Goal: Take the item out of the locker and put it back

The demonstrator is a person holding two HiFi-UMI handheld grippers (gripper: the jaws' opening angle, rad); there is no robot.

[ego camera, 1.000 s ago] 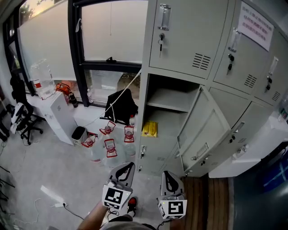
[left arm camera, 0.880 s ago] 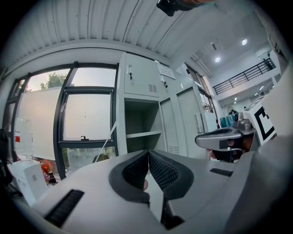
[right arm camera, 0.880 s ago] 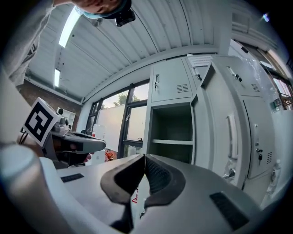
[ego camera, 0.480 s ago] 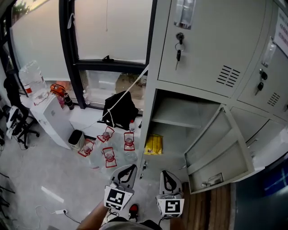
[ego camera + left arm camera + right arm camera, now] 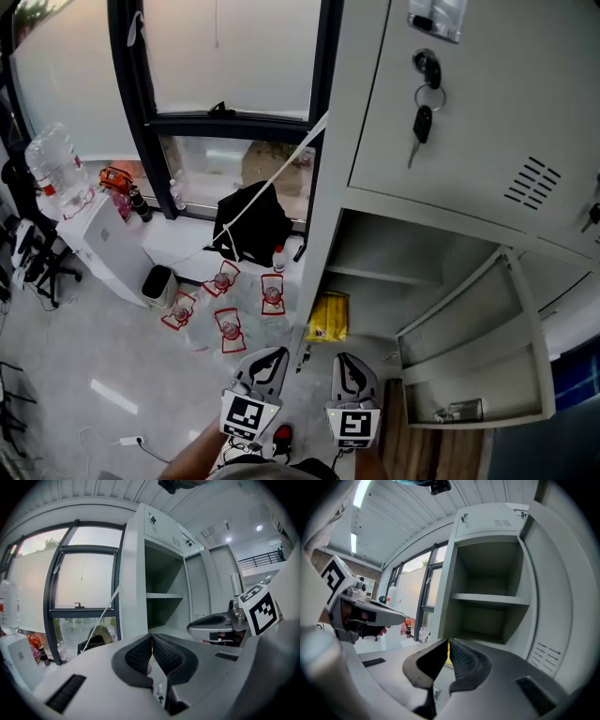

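Left gripper (image 5: 269, 364) and right gripper (image 5: 346, 367) clenched empty, aimed at the open locker (image 5: 380, 248)
Head view: yellow packet (image 5: 328, 317) lies ahead between them on the compartment floor, untouched; left gripper view: jaws together on nothing for the approach; right gripper view: likewise, a yellow sliver, probably the packet, beyond the tips

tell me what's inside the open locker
A yellow item lies on the locker's floor, below a shelf with nothing showing on it. The open door hides the lower right corner in the head view.
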